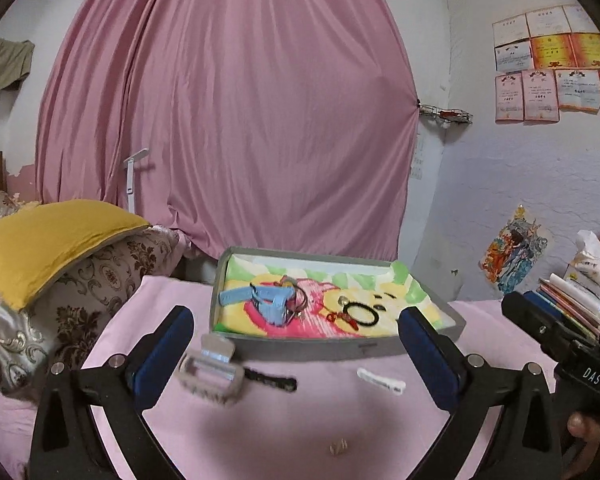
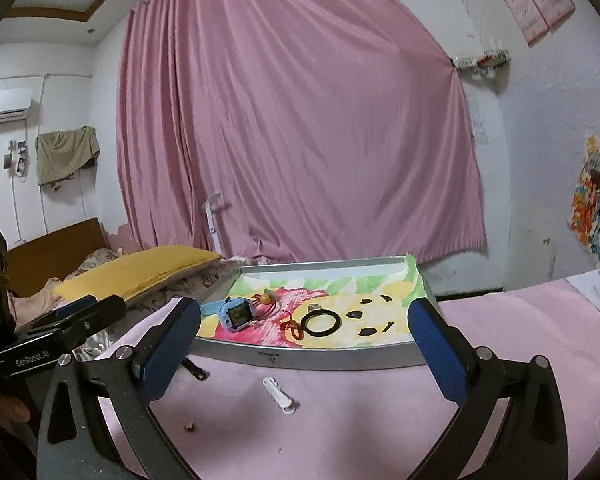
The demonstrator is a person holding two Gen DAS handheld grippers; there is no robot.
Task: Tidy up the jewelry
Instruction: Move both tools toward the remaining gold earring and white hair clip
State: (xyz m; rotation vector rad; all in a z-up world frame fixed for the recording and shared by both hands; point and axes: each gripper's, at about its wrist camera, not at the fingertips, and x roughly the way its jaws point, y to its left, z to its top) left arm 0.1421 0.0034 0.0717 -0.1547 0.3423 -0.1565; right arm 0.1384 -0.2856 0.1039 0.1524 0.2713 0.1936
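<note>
A grey tray (image 1: 300,347) (image 2: 340,358) lined with a cartoon cloth sits on the pink table. In it lie a blue watch (image 1: 260,298) (image 2: 234,314), a black hair ring (image 1: 363,314) (image 2: 322,323), a red cord charm (image 1: 342,318) (image 2: 294,328) and a ring with an orange bead (image 2: 265,299). In front of the tray lie a white hair clip (image 1: 380,380) (image 2: 279,396), a black clip (image 1: 270,379) (image 2: 194,370) and a clear hair claw (image 1: 214,368). My left gripper (image 1: 296,356) and right gripper (image 2: 306,350) are open and empty, hovering before the tray.
A yellow pillow (image 1: 48,244) and patterned bedding (image 1: 100,280) lie left. Stacked books (image 1: 572,304) stand at the right. A pink curtain (image 1: 228,120) hangs behind. A small crumb-like piece (image 1: 337,449) (image 2: 189,426) lies on the cloth near me.
</note>
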